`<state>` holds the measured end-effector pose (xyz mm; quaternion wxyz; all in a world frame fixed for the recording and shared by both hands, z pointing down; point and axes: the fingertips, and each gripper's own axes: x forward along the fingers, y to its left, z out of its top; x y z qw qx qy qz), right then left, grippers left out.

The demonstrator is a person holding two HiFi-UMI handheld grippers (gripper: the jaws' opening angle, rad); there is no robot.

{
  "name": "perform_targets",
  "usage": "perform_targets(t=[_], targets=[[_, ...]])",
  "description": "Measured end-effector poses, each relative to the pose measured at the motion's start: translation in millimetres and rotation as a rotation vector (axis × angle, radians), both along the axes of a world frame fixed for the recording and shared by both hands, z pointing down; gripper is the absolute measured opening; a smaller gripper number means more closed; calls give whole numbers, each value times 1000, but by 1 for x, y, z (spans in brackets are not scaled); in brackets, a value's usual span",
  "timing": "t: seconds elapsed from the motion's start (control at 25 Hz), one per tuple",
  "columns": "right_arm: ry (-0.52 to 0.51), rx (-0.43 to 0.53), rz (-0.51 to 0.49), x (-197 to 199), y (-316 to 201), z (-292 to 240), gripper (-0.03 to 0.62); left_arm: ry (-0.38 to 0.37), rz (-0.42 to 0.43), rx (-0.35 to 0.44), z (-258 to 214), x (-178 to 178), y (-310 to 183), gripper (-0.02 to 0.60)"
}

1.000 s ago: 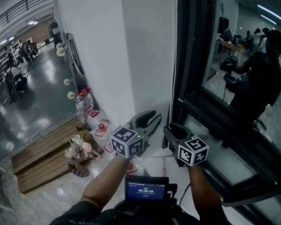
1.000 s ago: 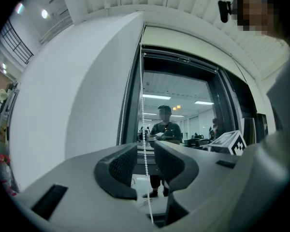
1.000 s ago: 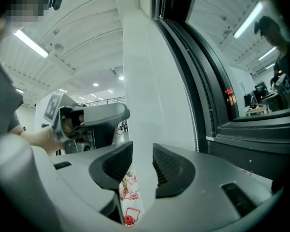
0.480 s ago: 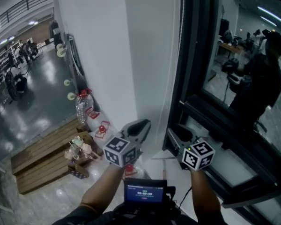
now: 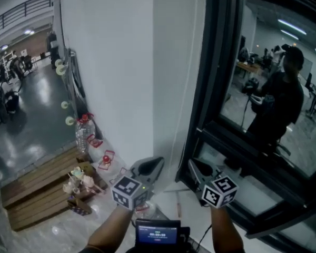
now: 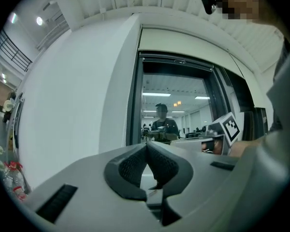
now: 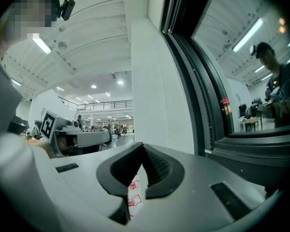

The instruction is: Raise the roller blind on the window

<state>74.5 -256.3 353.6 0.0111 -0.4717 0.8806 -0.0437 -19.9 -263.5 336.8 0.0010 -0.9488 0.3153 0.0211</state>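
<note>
The window (image 5: 263, 88) has a dark frame, and its glass mirrors the room. A thin blind cord (image 5: 188, 88) hangs down the white wall beside the frame. The white blind housing (image 6: 183, 41) spans the top of the opening, with the glass below it uncovered. My left gripper (image 5: 154, 163) (image 6: 146, 145) points level at the wall, shut and holding nothing. My right gripper (image 5: 196, 165) (image 7: 142, 145) sits beside it near the frame's lower corner. Its jaws have just been closing; the tips meet and I see no cord between them.
Far below on the left lie wooden pallets (image 5: 37, 194), a water bottle (image 5: 83, 133) and small red items (image 5: 106, 159). The window sill (image 5: 242, 196) runs to the right. A small lit screen (image 5: 157, 232) sits close under my arms.
Both grippers now sit lower in the head view, and the left one has drawn back toward me. More of the window and wall shows above them.
</note>
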Motion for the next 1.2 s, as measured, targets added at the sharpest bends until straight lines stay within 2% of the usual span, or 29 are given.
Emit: perform_targets(t=[0.2, 0.4, 0.6, 0.8, 1.2], targets=[[33, -11, 36, -12, 16, 2, 14, -2, 42, -34, 11, -8, 8, -3], [32, 24, 39, -14, 32, -11, 14, -2, 39, -32, 5, -13, 19, -3], [10, 42, 17, -4, 54, -15, 14, -15, 3, -17, 2, -8, 37, -3], [18, 50, -36, 15, 88, -13, 14, 1, -52, -38, 0, 12, 67, -3], [1, 62, -134, 52, 154, -14, 13, -16, -157, -58, 4, 41, 137, -3]])
